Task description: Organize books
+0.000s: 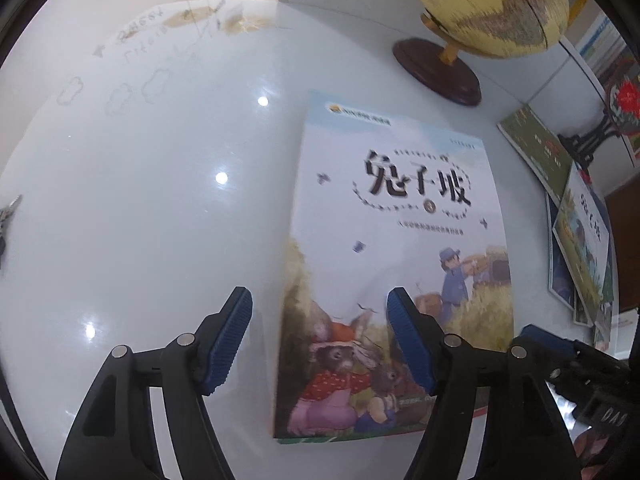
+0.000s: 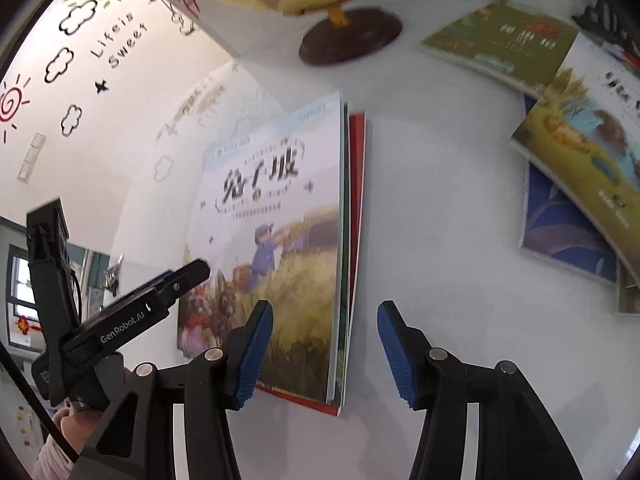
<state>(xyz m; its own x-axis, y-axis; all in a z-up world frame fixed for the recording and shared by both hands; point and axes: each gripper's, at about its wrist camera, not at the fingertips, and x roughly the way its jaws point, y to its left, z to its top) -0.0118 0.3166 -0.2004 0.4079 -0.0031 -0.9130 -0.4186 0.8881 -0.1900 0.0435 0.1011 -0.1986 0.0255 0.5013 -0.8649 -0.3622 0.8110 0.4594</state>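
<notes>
While both grippers hang over the glossy white tabletop (image 1: 160, 200), the pale illustrated rabbit-cover book (image 1: 392, 264) lies flat atop a red-covered book (image 2: 357, 200), near the yellow globe on its dark wooden base (image 1: 480, 12). The left gripper (image 1: 320, 344) stands open astride the rabbit book's left edge, holding nothing. The right gripper (image 2: 326, 350) stands open and empty over that book's right edge.

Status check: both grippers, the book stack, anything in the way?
Left gripper open, right gripper open, nothing held. Book stack flat on table. Loose books to the right, globe behind.
</notes>
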